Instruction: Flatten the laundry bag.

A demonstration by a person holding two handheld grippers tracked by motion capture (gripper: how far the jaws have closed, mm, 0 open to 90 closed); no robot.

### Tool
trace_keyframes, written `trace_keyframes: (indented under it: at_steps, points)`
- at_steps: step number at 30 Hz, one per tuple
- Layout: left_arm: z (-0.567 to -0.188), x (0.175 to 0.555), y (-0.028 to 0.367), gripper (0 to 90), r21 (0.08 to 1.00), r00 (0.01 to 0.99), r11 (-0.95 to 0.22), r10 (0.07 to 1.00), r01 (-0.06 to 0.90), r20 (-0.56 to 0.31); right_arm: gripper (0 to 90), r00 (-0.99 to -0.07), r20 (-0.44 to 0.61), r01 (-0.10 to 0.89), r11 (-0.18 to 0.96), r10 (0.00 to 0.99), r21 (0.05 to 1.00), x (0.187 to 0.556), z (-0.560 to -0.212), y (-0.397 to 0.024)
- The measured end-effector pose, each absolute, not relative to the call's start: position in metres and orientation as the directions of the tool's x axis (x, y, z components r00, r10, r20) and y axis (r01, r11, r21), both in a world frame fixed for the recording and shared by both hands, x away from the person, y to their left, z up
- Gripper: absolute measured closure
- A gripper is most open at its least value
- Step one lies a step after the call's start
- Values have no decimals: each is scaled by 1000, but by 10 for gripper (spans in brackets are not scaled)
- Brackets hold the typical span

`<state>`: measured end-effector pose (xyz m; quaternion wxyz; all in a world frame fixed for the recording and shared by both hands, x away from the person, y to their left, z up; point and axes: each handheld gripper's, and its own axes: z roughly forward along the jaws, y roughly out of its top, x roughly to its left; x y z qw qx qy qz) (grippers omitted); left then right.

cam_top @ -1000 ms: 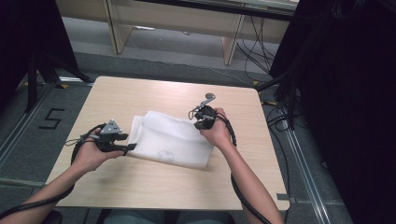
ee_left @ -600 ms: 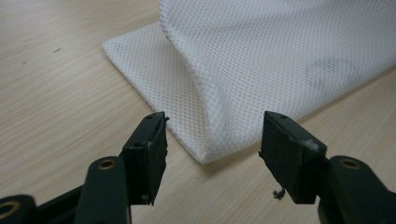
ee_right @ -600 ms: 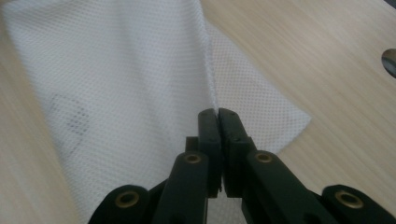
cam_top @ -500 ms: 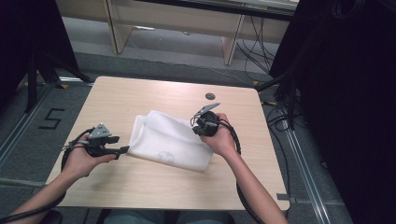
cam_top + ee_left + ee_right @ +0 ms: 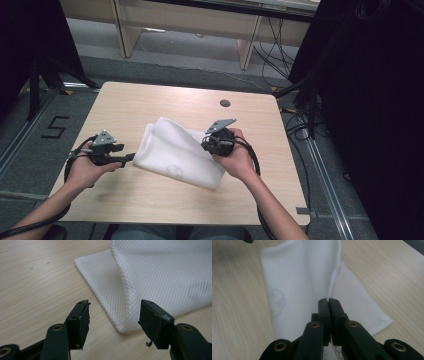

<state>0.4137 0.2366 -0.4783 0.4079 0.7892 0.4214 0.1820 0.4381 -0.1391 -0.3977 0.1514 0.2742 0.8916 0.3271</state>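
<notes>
- Cloth (image 5: pixel 177 152): white, fine mesh weave, with a faint grey round mark.
- Table (image 5: pixel 150 105): pale wood grain.
- Grippers' jaws: black, with brass-coloured rivets.
- Floor, upper left of the high view: grey.

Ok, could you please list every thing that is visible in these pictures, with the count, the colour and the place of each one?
mesh cloth: one, white, middle of the table, one edge lifted by the right gripper
table: one, light wood, centre of the high view
round hole cover: one, dark grey, far right part of the table top
shelf unit: one, light wood, on the floor beyond the table
floor marking "5": one, black, on the floor left of the table
left gripper: one, black, jaws open, just short of the cloth's near corner
right gripper: one, black, jaws shut on the cloth's edge
</notes>
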Motion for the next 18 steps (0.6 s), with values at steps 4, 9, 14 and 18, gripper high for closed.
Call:
trace_keyframes:
  at_steps: [4, 9, 14, 18]
  points:
    - [-478, 415, 240, 414, 806, 551, -284, 832, 519, -62, 896, -821, -86, 371, 643, 564, 670, 428, -395, -138]
    - [-478, 417, 243, 426, 806, 526, -254, 847, 535, -82, 897, -839, -95, 342, 655, 535, 674, 419, -394, -134]
    - [-478, 418, 247, 438, 801, 505, -237, 858, 549, -93, 899, -864, -119, 281, 667, 488, 690, 416, -393, -131]
    - [-477, 419, 248, 482, 798, 506, -235, 857, 554, -99, 900, -862, -107, 297, 665, 496, 686, 415, -389, -134]
